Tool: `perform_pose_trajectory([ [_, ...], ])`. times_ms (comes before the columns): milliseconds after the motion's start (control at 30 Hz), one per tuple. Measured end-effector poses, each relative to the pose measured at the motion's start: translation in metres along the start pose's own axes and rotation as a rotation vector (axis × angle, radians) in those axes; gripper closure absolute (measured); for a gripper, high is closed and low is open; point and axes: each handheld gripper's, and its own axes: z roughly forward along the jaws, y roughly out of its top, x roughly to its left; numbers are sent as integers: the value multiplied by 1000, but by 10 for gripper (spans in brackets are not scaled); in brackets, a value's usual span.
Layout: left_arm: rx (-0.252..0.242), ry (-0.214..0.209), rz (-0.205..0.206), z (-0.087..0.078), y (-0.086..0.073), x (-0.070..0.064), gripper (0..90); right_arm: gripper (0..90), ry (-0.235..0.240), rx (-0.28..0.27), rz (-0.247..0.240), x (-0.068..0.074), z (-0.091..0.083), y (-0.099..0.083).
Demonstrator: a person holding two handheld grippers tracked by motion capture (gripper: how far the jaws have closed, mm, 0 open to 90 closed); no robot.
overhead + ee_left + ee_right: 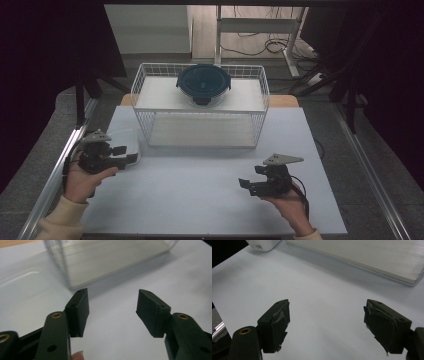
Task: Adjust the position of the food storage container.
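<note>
Both grippers are empty and no grab has started yet, so this looks like the very start of the job. The left gripper (121, 154) sits near the left edge of the white table (200, 195), and its jaws stand wide apart with nothing between them. Just beside it is a clear plastic box (131, 141), the thing closest to any gripper. It rests on the table at the front left corner of the white wire rack (200, 102). The right gripper (246, 185) rests low on the right side of the table, well apart from everything, and its jaws are wide apart too. I think the next move is for the left gripper to slide its jaws over the rim of the clear box and squeeze. On the rack's top shelf sits a round dish with a dark blue lid (203, 84). The rack's corner wires are close to the box, so the left gripper could bump them.
</note>
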Motion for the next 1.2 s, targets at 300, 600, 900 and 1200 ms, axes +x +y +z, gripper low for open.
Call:
perform_pose_trajectory([
  [300, 11, 61, -83, 9, 5, 38, 634, 205, -2, 17, -6, -1, 3, -2],
  [600, 35, 86, -160, 28, 22, 73, 866, 206, -8, 31, -4, -3, 7, -4],
  [900, 72, 149, -214, 60, 46, 110, 898, 205, -9, 45, 0, -4, 10, -5],
  [1200, 106, 168, -227, 85, 60, 127, 896, 205, -12, 51, 10, -8, 11, -7],
])
